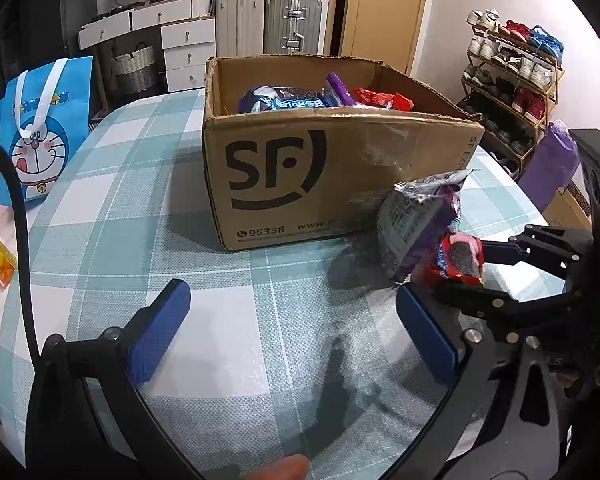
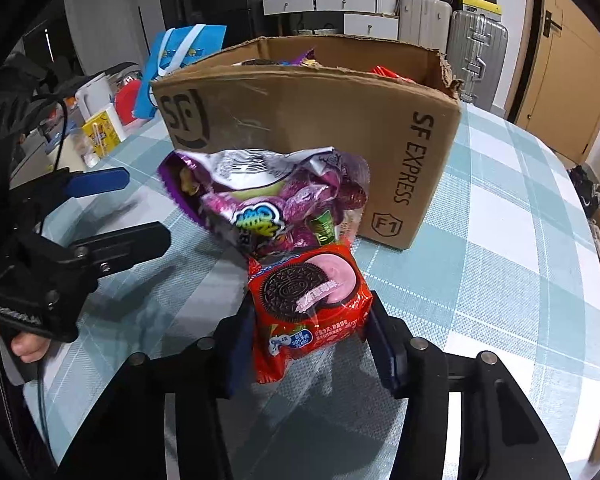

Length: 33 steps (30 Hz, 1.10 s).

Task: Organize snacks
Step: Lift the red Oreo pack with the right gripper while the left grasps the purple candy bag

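My right gripper is shut on a red Oreo pack, with a purple and silver snack bag resting on the pack's far end. Both are held above the table, near the front right corner of an open SF cardboard box. In the left wrist view the Oreo pack and the purple bag hang to the right, by the box. The box holds blue, purple and red snack packs. My left gripper is open and empty, low over the tablecloth.
A blue Doraemon bag stands at the table's far left. Yellow and red packages and a white jug lie on the left edge. A shoe rack stands beyond the table on the right. Suitcases and drawers line the back wall.
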Available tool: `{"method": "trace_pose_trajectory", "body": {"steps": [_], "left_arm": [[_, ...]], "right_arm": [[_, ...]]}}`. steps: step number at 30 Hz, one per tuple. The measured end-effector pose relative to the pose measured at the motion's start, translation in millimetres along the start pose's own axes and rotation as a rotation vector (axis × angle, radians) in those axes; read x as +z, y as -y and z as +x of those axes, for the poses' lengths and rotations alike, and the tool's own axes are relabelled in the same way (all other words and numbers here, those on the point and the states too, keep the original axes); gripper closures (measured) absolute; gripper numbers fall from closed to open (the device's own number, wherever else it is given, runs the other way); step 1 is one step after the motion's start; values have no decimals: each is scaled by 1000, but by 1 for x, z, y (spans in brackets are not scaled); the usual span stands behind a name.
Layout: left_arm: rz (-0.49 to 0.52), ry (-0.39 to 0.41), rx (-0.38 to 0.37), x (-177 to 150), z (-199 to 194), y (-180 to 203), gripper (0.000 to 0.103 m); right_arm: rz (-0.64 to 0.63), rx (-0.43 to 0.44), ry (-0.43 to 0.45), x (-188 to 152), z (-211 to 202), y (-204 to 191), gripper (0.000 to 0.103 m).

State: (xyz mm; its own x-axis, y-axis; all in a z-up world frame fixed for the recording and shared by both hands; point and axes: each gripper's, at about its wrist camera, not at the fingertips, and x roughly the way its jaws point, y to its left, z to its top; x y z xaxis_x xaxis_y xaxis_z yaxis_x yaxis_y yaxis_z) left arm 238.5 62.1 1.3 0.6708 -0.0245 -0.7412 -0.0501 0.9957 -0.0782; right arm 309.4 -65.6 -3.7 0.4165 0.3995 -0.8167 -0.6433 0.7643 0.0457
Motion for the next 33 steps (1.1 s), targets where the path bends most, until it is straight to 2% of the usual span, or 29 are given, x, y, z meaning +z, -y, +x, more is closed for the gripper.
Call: {"method": "trace_pose_trajectory", "body": {"steps": [10,14,18,21,28,29,33], "left_arm": [[5,17,-62,3,-7,12,0],[41,11,-57,5,-1,26,0],[34,-29,-62,11,13,37,0],[48,-13,-56,16,16,46,0],[5,-52,-37,29,36,55,0],[3,-55,-42,30,39,56,1],[22,-76,-43,35,52,65,17]], "right_arm": [[75,-27,57,-8,-35,27,52],[116,-48,87,-8,-49,43,52],[146,-59,106,-9,-58,55,52],[166,-53,114,-10,-63,63,52],[176,-63,113,-11,-65,68,51],[176,-65,112,-11,-65,68,51],[173,-54,114,-11,-65,67,52]]}}
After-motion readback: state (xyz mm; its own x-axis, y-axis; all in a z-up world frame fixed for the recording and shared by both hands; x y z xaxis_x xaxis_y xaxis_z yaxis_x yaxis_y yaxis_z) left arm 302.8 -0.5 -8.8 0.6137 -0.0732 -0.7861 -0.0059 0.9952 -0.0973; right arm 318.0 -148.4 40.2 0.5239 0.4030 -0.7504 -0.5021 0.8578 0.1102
